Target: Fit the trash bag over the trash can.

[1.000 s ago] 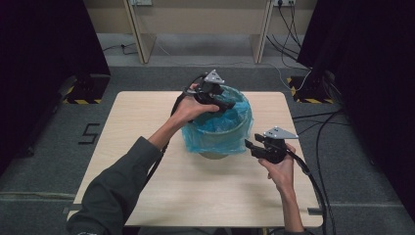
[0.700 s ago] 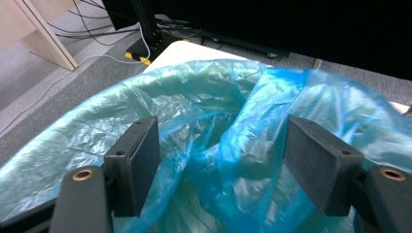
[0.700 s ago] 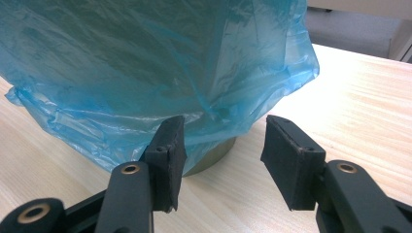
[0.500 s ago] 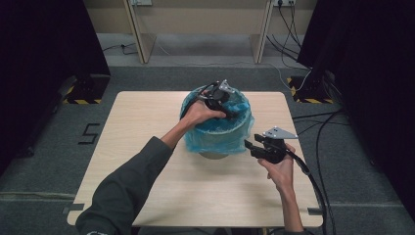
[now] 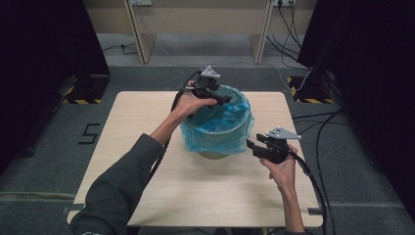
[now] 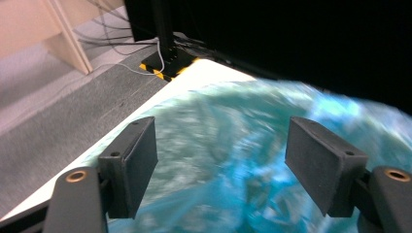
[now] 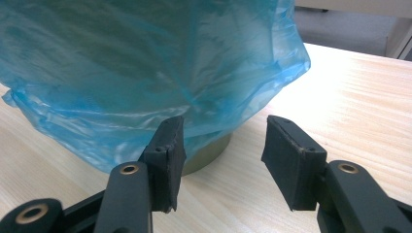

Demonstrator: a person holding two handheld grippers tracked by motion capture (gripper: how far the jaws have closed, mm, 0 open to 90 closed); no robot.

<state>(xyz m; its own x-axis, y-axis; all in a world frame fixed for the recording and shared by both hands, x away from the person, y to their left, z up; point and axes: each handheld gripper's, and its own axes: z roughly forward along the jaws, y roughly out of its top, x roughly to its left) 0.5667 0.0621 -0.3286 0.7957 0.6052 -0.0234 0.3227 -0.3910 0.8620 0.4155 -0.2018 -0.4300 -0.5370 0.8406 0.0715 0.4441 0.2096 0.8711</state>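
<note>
Fingers of left gripper gape over the blue bag; right gripper parted, empty. Advice: pinch rim film only, spread gently.

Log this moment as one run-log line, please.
left gripper: open, over bin rim | right gripper: open, beside blue bag, holding nothing | bin: upright on table, bag draped over its sides

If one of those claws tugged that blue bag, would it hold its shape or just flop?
Probably flop: the blue bag looks thin, see-through and crinkled, draping loosely over the bin. It likely weighs next to nothing and could slip or tear under a hard pull. The bin might shift too.
</note>
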